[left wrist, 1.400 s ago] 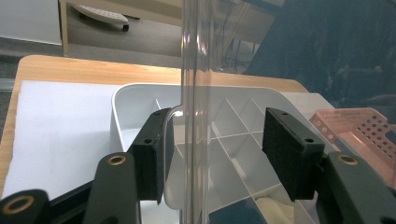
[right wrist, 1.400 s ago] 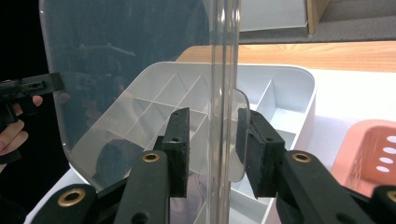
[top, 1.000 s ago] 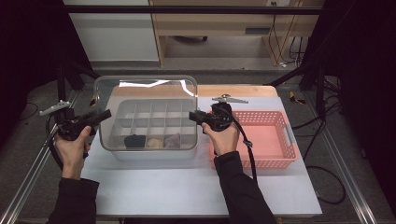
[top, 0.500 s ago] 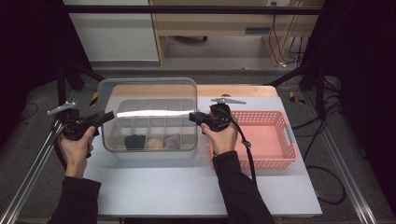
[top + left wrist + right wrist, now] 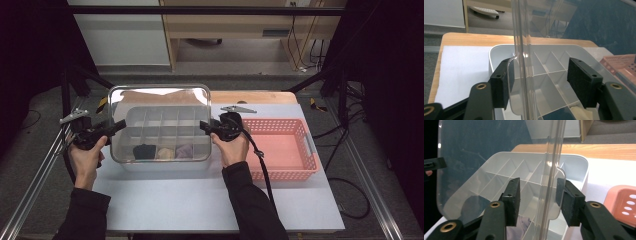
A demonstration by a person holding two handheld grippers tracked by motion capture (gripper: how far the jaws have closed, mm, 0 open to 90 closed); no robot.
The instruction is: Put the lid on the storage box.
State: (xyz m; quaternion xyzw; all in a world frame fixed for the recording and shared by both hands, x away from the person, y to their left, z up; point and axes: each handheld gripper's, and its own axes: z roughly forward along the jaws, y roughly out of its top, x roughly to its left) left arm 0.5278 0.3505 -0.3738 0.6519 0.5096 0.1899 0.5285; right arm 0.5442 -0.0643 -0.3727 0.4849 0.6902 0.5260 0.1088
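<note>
A divided box (image 5: 167, 135) sits on the table (image 5: 200, 205), its lid (image 5: 160, 95) raised above it; a basket (image 5: 285, 150) lies just to its right; small items (image 5: 162, 151) rest in the box's near compartments; a cabinet (image 5: 225, 30) stands behind the table.

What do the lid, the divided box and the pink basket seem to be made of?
Lid: clear, glossy plastic, probably; it shows glare and the box through it.
Box: milky, translucent plastic with thin moulded dividers.
Basket: pink, matte plastic with rows of moulded holes.
</note>
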